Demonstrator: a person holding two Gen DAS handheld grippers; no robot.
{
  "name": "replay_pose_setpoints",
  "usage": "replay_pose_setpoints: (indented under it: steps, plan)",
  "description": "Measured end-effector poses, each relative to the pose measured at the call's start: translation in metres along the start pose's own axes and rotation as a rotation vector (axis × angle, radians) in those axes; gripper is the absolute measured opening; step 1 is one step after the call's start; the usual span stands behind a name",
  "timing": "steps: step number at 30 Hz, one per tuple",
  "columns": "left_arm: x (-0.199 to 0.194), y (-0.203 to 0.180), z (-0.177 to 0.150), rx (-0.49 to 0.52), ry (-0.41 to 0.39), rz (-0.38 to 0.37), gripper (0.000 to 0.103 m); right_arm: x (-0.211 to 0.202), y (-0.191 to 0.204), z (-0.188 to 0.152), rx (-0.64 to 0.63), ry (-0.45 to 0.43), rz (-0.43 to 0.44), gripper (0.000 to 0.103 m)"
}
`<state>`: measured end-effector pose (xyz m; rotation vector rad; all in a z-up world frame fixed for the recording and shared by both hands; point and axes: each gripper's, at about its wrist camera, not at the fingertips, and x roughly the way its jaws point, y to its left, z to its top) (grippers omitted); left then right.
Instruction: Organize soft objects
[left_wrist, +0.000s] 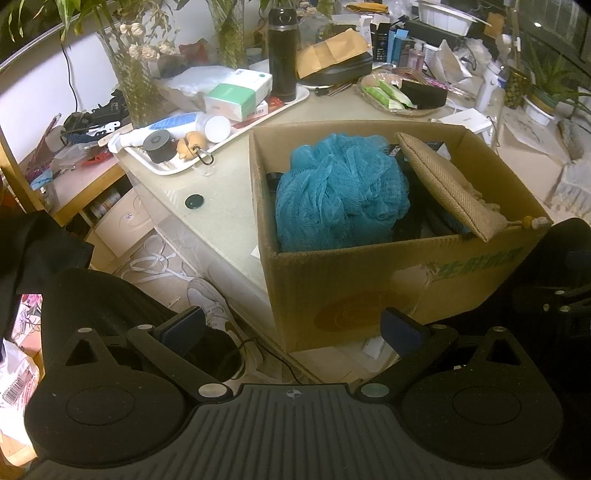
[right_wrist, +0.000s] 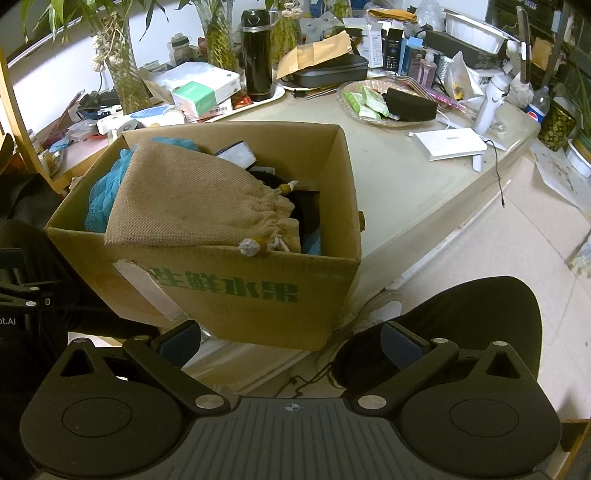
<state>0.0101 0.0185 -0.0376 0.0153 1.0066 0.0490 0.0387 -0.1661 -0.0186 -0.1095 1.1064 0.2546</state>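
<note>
The cardboard box bears green print 生鲜水果; a bottle shows a Pepsi logo.

One cardboard box sits at the frame's centre, holding one blue mesh sponge and one burlap drawstring pouch. One black flask stands at top centre. Two white trays are visible, upper left.

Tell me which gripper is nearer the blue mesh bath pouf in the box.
Left, probably. The left gripper faces the pouf; from the right gripper it lies behind the burlap bag.
</note>
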Motion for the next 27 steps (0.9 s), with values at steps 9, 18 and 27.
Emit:
replay_pose_setpoints:
  steps: [9, 18, 27]
  plan:
    - [-0.0004, 0.0005, 0.0002, -0.003, -0.002, -0.004, 0.103, -0.0002, 0.0001, -0.0002, -0.001, 0.000, 0.000, 0.103]
    - [-0.0002, 0.0010, 0.0003, -0.003, -0.002, -0.006, 0.103, -0.0004, 0.0005, -0.0002, -0.001, 0.000, 0.000, 0.103]
    - [-0.0038, -0.0009, -0.0023, -0.001, -0.027, -0.016, 0.103, -0.0048, -0.0002, -0.0015, 0.001, -0.010, -0.005, 0.103]
